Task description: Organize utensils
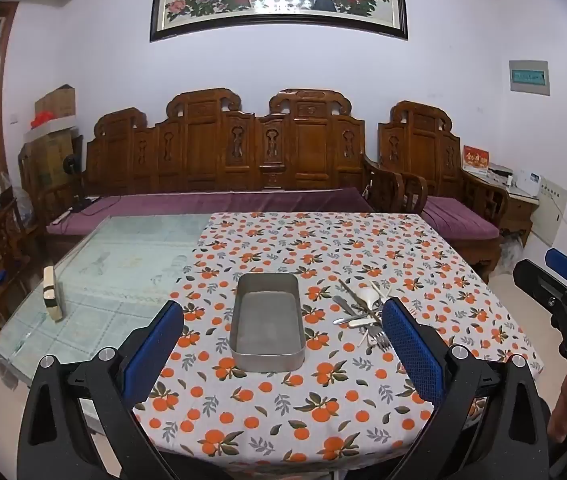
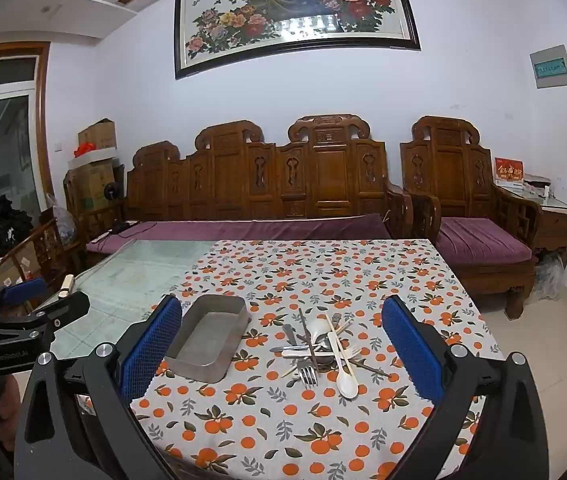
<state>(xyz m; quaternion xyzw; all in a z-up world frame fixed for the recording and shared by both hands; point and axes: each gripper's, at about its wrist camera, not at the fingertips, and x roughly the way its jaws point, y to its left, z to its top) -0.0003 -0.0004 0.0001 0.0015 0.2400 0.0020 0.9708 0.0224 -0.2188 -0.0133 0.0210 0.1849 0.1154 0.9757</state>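
Note:
An empty rectangular metal tray (image 1: 268, 354) (image 2: 187, 356) stands on the orange-print tablecloth. To its right lies a heap of utensils (image 1: 363, 312) (image 2: 323, 350): metal forks, a knife, spoons, chopsticks and a white plastic spoon (image 2: 345, 380). My left gripper (image 1: 283, 344) is open and empty, held above the near table edge, facing the tray. My right gripper (image 2: 283, 344) is open and empty, held in front of the heap. Each gripper shows at the edge of the other's view: the right one in the left wrist view (image 1: 563, 300), the left one in the right wrist view (image 2: 27, 312).
The tablecloth (image 1: 323, 400) covers the right part of a glass-topped table (image 1: 123, 264). A small upright block (image 1: 52, 294) stands on the glass at the left. A carved wooden sofa (image 1: 223, 160) and armchair (image 2: 475, 208) stand behind the table.

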